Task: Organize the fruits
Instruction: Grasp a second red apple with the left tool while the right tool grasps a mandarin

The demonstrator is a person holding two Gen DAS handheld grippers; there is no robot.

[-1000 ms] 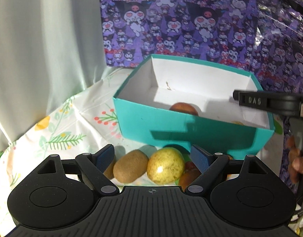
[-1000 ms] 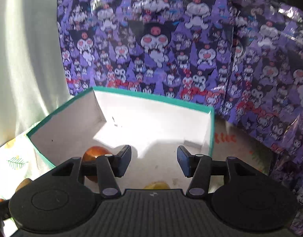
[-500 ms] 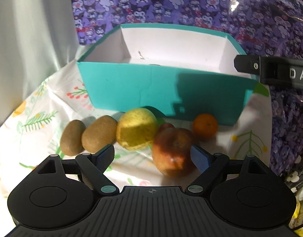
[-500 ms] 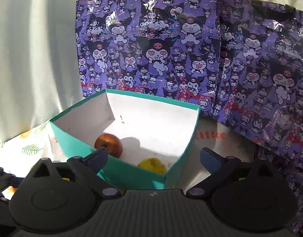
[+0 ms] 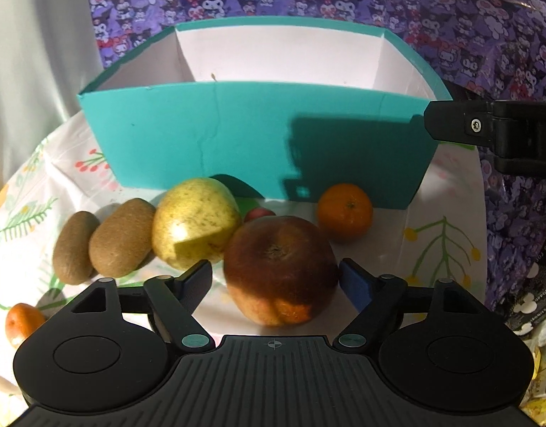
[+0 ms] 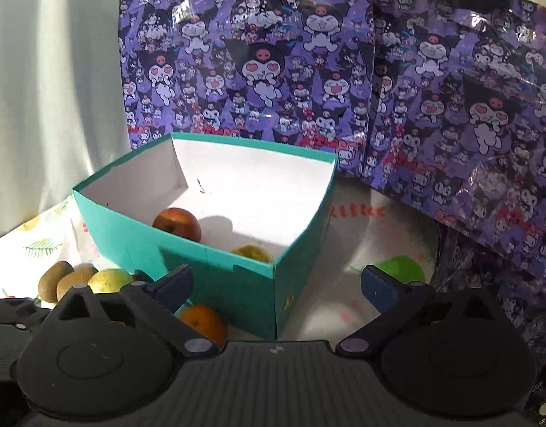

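A teal box point(image 5: 237, 135) with a white inside stands on the floral cloth. In front of it lie two kiwis point(image 5: 120, 236), a yellow pear point(image 5: 194, 220), a red apple point(image 5: 280, 267) and a mandarin point(image 5: 345, 211). My left gripper point(image 5: 275, 281) is open, its jaws on either side of the red apple, with a small gap on each side. My right gripper point(image 6: 276, 284) is open and empty, held above the box's near right corner point(image 6: 216, 270). Inside the box lie a red apple point(image 6: 176, 224) and a yellow fruit point(image 6: 253, 252).
A purple cartoon-print bag point(image 6: 344, 89) stands behind and to the right of the box. A white curtain point(image 6: 52, 89) hangs at the left. A small orange fruit point(image 5: 22, 322) lies at the cloth's near left. A green print point(image 6: 401, 268) shows right of the box.
My left gripper has drawn back from the box and come down around the red apple. My right gripper has lifted back out of the box and opened wider.
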